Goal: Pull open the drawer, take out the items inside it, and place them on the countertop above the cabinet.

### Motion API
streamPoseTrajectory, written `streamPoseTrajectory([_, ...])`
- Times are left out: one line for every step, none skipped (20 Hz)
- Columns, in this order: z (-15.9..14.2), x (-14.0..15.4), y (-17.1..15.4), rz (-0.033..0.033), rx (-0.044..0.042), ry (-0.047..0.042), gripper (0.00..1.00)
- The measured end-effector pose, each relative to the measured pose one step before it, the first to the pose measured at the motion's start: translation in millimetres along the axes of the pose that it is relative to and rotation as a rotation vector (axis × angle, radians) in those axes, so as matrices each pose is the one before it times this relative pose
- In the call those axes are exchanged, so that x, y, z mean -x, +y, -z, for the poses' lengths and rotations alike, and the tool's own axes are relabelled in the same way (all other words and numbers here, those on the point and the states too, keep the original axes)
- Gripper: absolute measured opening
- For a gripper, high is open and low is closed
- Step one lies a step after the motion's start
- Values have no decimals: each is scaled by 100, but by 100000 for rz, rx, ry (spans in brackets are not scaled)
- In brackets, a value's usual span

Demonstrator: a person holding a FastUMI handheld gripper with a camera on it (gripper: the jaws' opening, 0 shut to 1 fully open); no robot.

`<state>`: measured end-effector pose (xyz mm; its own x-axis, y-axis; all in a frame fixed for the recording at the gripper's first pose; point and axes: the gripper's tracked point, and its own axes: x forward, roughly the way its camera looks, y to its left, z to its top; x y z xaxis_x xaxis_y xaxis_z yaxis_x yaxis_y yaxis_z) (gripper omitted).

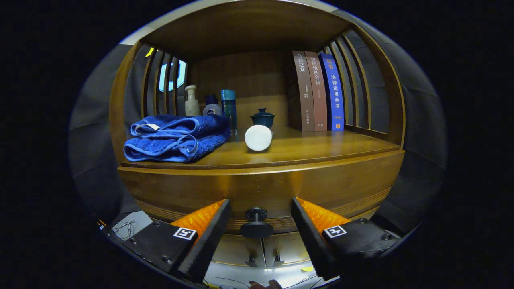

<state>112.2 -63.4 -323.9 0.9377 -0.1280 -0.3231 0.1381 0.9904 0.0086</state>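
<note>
two fingers [260,218] spread wide, drawer knob [256,223] between them, untouched, drawer [261,188] closed

A blue towel [176,137], white cylinder [258,137], dark-teal lidded cup [262,117] sit on the brown wooden countertop [321,148].

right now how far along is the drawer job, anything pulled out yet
Nothing looks done: the drawer front sits flush under the countertop, closed. In hand: the gripper is open, its fingers either side of the dark knob, not yet pressing it. Left: grip the knob, pull the drawer open, lift out its contents and set them on the countertop, where a folded blue towel and a white cylinder lie.
</note>
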Motion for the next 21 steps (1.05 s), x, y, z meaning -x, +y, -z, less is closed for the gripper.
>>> streamPoseTrajectory([-655, 305, -32, 188, 615, -1275, 99])
streamPoseTrajectory([-832, 397, 54, 140, 712, -1686, 99])
streamPoseTrajectory([-856, 473, 170, -5, 899, -1396, 99])
streamPoseTrajectory([-915, 486, 203, -603, 944, -982, 99])
streamPoseTrajectory([-985, 593, 179, -480, 947, -956, 99])
streamPoseTrajectory([-1186, 568, 166, -458, 890, -1239, 99])
streamPoseTrajectory([-1321, 574, 105, -371, 768, -1830, 99])
streamPoseTrajectory([-1551, 592, 130, -257, 633, -2571, 99])
streamPoseTrajectory([-1696, 642, 202, -289, 918, -2343, 99])
streamPoseTrajectory([-1404, 629, 232, -149, 1113, -1296, 99])
streamPoseTrajectory([-1339, 514, 137, 17, 1248, -808, 99])
streamPoseTrajectory([-1396, 552, 174, -150, 1163, -477, 99])
streamPoseTrajectory([-1394, 528, 247, -301, 867, -1024, 99])
streamPoseTrajectory([-1286, 559, 30, 94, 578, -1214, 99])
streamPoseTrajectory([-1144, 670, 201, -364, 17, -1347, 99])
streamPoseTrajectory([-991, 667, 174, -337, -207, -1048, 100])
streamPoseTrajectory([-848, 649, 63, 115, -149, -760, 99])
streamPoseTrajectory([-744, 679, -119, 256, -172, -333, 99])
streamPoseTrajectory([-603, 576, -101, 104, -378, -94, 99])
streamPoseTrajectory([-340, 489, -5, 20, -738, 405, 99])
streamPoseTrajectory([-465, 453, -8, -205, -967, -124, 99])
